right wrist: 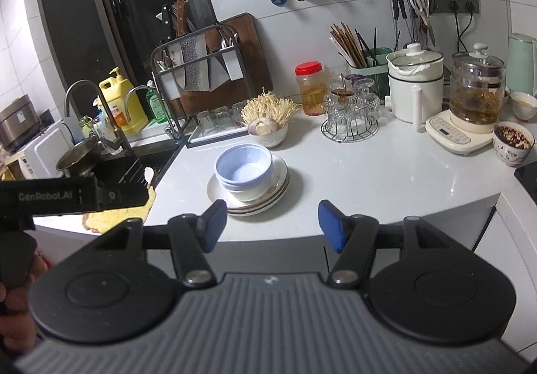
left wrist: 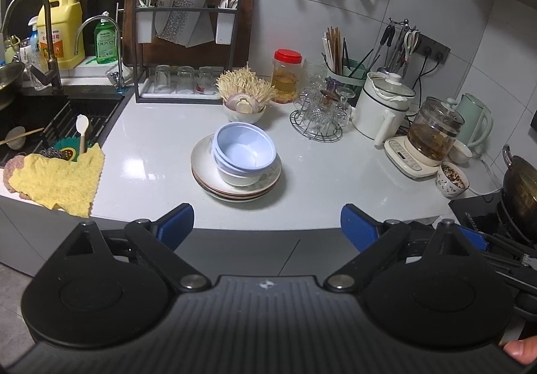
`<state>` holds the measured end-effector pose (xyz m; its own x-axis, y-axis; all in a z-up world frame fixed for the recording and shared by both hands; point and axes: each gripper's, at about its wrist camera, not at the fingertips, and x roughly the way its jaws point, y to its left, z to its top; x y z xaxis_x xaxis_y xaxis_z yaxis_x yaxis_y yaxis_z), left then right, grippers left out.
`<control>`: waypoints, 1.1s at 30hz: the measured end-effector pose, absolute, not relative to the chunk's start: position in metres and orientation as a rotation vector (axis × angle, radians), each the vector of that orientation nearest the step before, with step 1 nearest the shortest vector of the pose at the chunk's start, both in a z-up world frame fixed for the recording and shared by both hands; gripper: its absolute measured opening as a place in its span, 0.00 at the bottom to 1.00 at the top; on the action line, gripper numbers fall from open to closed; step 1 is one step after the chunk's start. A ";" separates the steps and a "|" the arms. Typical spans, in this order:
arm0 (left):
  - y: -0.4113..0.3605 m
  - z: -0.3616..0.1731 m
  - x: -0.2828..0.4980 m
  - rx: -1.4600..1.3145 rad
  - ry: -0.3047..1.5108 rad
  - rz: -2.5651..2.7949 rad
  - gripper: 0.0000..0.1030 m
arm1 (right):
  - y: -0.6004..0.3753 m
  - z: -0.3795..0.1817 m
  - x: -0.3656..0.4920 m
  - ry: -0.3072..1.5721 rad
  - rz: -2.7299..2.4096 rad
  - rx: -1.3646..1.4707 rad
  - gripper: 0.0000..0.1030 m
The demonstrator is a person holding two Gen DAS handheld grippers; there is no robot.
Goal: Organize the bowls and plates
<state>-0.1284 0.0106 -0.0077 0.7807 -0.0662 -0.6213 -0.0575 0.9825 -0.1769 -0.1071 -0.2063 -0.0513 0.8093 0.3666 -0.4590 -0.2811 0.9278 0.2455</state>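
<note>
A stack of plates sits in the middle of the white counter. On it stand nested bowls: two pale blue ones on a white one. The same plates and blue bowls show in the right wrist view. My left gripper is open and empty, held in front of the counter edge, short of the stack. My right gripper is open and empty, also short of the stack. The left gripper's body shows at the left of the right wrist view.
A bowl of enoki mushrooms stands behind the stack. A glass rack, cooker, kettle and spice cup are to the right. A sink and yellow cloth are left. A wok is far right.
</note>
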 end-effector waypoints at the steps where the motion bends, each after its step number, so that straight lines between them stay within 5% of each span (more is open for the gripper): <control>1: 0.011 -0.008 -0.128 -0.190 0.677 -0.002 0.94 | -0.205 -0.052 -0.107 0.528 0.348 0.168 0.61; 11: 0.026 0.000 -0.125 -0.205 0.653 0.017 0.95 | -0.206 -0.054 -0.106 0.527 0.338 0.150 0.83; 33: 0.002 -0.019 -0.109 -0.169 0.740 0.007 0.96 | -0.219 -0.058 -0.094 0.546 0.300 0.158 0.86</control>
